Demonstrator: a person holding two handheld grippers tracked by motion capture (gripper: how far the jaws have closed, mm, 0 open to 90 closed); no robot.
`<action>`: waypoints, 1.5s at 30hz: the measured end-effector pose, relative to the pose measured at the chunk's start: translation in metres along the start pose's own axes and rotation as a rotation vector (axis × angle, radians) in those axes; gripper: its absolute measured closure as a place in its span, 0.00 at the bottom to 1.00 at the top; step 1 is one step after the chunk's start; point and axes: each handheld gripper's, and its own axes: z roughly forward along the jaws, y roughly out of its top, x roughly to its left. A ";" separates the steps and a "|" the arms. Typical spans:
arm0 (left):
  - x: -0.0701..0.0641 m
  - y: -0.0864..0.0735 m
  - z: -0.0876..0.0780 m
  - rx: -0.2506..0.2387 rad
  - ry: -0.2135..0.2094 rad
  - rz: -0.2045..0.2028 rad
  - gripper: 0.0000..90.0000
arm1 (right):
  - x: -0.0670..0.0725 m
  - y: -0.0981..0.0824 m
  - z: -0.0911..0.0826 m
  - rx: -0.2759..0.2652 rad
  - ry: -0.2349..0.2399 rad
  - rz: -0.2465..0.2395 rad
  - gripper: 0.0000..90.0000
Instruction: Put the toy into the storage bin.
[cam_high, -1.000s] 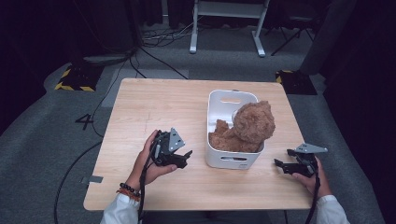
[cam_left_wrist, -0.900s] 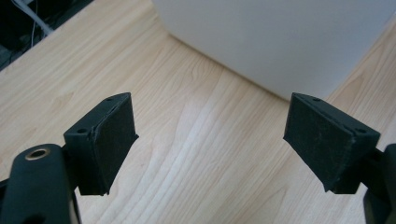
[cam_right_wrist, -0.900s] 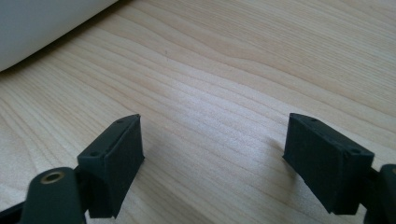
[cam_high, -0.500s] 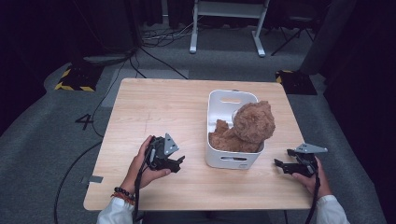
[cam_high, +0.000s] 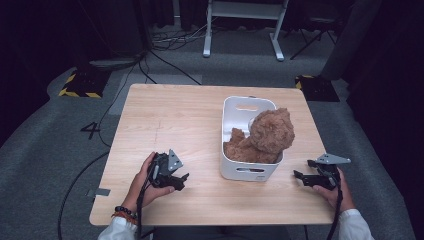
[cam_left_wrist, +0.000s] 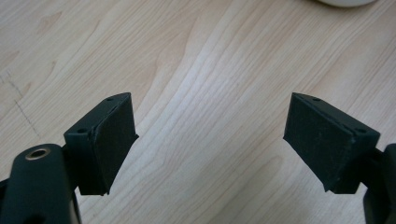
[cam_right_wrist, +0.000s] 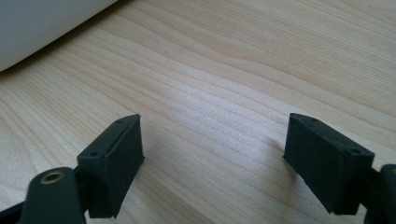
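Both wide apart: left gripper (cam_high: 181, 178) and right gripper (cam_high: 300, 177) flank the white bin (cam_high: 249, 170) holding a brown teddy (cam_high: 270, 131).

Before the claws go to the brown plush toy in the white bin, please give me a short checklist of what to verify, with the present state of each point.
1. Left claw open, nothing between its jaws: ok.
2. Right claw open, nothing between its jaws: ok.
3. Plush toy reachable from above: ok; it rises over the rim of the bin.
4. Bin standing flat on the table, away from the edges: ok.
5. Path from each claw to the bin free: ok; bare wood lies between them in the high view.
6. Toy loose or wedged in the bin: cannot tell.
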 end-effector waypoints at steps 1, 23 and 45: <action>0.000 -0.001 0.000 0.002 -0.003 -0.003 0.19 | 0.000 0.000 0.000 0.000 0.000 0.000 0.21; 0.000 -0.035 0.006 0.032 -0.020 -0.053 0.19 | 0.000 0.000 0.000 0.000 -0.001 0.000 0.21; 0.007 -0.069 0.000 -0.030 -0.068 -0.219 0.18 | 0.000 0.000 0.000 0.000 -0.003 0.002 0.21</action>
